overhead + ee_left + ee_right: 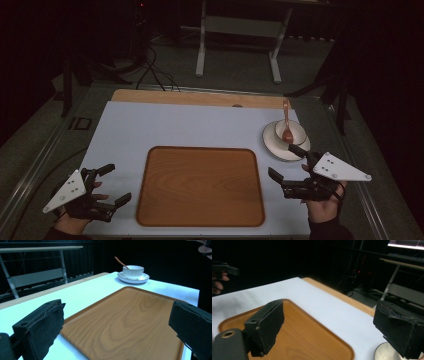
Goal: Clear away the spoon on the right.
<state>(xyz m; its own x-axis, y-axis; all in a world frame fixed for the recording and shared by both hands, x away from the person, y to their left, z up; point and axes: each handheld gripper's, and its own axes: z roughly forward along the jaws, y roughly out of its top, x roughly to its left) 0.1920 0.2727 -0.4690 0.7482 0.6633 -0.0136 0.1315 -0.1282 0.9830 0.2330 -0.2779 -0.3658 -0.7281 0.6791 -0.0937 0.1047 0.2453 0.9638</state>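
A wooden tray (200,185) lies empty in the middle of the white table top (165,125); it also fills the foreground in the left gripper view (130,320) and lies low in the right gripper view (299,337). At the back right a white bowl (290,131) sits on a white saucer (272,142) with a brown spoon (286,122) standing in it. My left gripper (114,184) is open just left of the tray. My right gripper (285,162) is open between the tray and the saucer. Nothing is between either pair of jaws.
A strip of wood (200,97) runs along the table's far edge. Beyond it stand a white table frame (240,30) and cables (155,70) on the floor. The surroundings are dark.
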